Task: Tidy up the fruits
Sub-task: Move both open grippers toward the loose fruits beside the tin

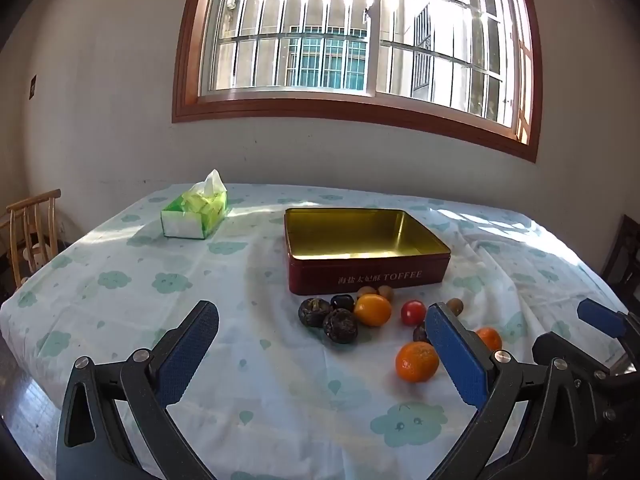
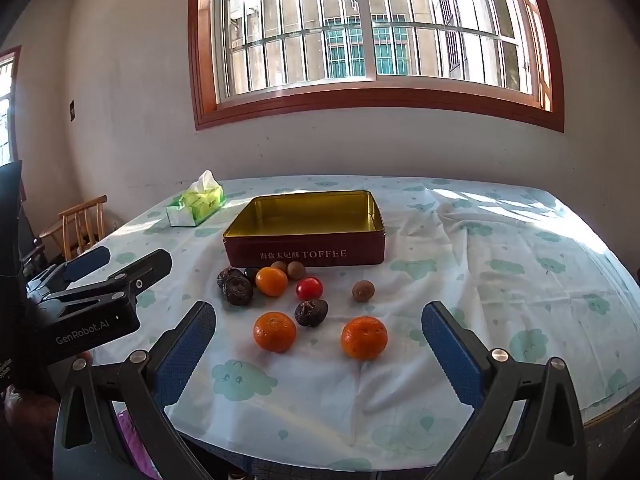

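Observation:
An open red toffee tin (image 1: 368,276) (image 2: 304,254) with an empty gold inside stands mid-table. In front of it lie loose fruits: two tangerines (image 2: 275,331) (image 2: 364,338), a smaller orange fruit (image 2: 271,281) (image 1: 372,310), a red tomato (image 2: 309,288) (image 1: 413,312), dark wrinkled fruits (image 2: 237,289) (image 1: 340,325) and small brown ones (image 2: 363,291). My left gripper (image 1: 322,332) is open and empty, short of the fruits. My right gripper (image 2: 319,330) is open and empty, near the two tangerines.
A green tissue box (image 1: 195,216) (image 2: 196,204) sits at the table's far left. The cloud-print tablecloth (image 2: 500,280) is wrinkled on the right. A wooden chair (image 2: 80,226) stands left of the table. The wall and window lie behind.

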